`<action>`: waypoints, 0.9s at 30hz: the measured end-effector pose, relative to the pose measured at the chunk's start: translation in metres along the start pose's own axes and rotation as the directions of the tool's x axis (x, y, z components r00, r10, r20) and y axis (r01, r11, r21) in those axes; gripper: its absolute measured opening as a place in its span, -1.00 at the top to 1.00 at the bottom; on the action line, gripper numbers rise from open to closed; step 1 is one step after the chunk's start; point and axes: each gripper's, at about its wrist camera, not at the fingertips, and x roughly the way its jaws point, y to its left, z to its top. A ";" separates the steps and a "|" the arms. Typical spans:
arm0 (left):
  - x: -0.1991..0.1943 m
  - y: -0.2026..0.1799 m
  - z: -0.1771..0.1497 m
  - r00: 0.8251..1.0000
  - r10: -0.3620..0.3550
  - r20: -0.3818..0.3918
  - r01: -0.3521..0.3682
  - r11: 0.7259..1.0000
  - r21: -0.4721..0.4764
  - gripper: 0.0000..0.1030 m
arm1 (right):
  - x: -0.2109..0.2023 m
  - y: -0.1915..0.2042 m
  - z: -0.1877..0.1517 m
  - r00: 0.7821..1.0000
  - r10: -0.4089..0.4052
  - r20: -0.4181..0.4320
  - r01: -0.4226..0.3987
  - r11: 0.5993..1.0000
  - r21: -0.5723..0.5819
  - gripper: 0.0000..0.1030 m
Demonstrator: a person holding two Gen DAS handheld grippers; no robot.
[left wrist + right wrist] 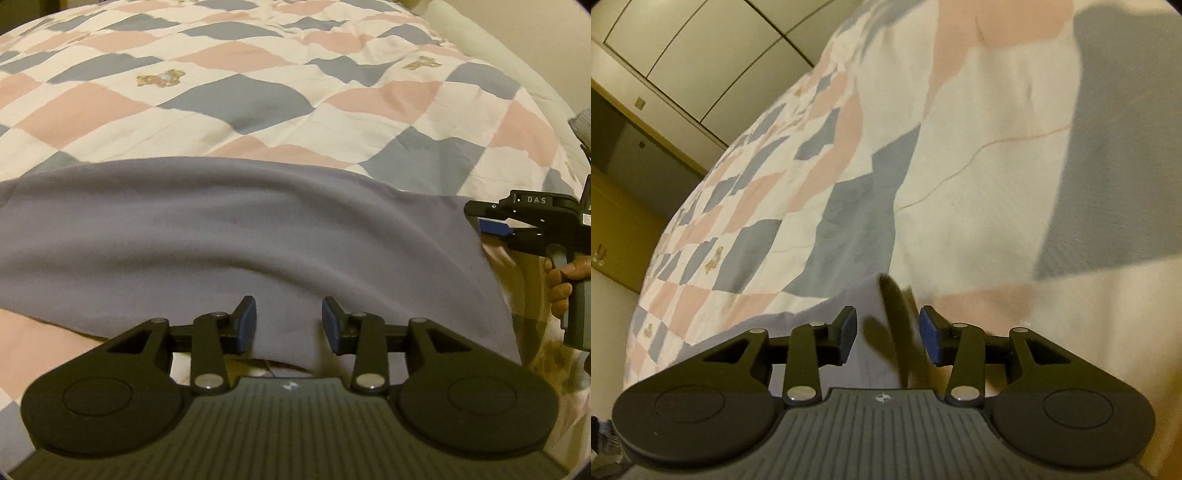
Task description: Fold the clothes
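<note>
"DAS" lettering on right gripper, possibly

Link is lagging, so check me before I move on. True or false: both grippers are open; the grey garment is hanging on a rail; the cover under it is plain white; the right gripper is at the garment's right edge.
1. Both grippers are open. True: the left gripper and the right gripper both have their jaws apart.
2. The grey garment hangs on a rail. False: it lies on the bed.
3. The cover is plain white. False: the quilt is pink, blue and white patchwork.
4. The right gripper is at the garment's right edge. True.
</note>
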 end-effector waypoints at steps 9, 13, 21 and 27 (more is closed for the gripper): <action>-0.006 -0.006 -0.016 0.999 0.043 0.031 -0.042 0.999 -0.035 0.30 | 0.002 0.001 0.028 0.997 0.065 0.049 -0.060 0.992 -0.112 0.96; -0.001 -0.010 -0.023 0.996 0.084 0.031 -0.083 0.996 -0.016 0.30 | 0.013 -0.006 0.032 0.998 -0.007 0.059 0.015 0.988 -0.152 1.00; -0.023 -0.009 -0.027 0.994 0.099 0.049 -0.100 0.994 0.031 0.27 | 0.000 -0.001 0.029 0.996 -0.053 0.065 0.063 0.985 -0.161 0.19; -0.038 -0.007 -0.042 0.999 0.035 0.017 -0.036 0.998 0.059 0.27 | -0.085 -0.011 -0.008 0.990 -0.092 0.107 0.100 0.992 -0.073 -0.29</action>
